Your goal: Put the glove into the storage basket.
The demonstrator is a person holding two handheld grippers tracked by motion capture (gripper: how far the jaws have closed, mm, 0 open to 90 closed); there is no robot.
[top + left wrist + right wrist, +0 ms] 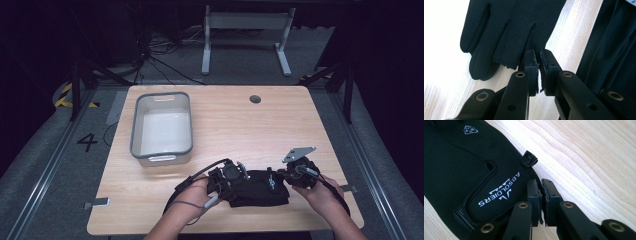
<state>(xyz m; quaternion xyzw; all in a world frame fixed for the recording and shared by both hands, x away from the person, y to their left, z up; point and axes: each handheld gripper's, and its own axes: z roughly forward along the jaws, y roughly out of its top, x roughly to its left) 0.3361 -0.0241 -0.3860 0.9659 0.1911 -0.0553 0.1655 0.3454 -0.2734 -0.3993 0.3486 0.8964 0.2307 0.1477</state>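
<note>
1. Black fabric gloves (257,189) with white lettering lie heaped at the near edge of the pale wooden worktop (225,120), between both hands.
2. Left gripper (538,58): fingers closed, pinching a glove fingertip edge.
3. Right gripper (540,185): fingers closed on the glove's cuff edge beside a small black clip (529,158).
4. Grey-rimmed white plastic tub (162,128) stands well apart.

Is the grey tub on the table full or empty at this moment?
Empty. In the high view the tub shows a bare white floor, with nothing inside. The black gloves lie outside it, on the table.
</note>
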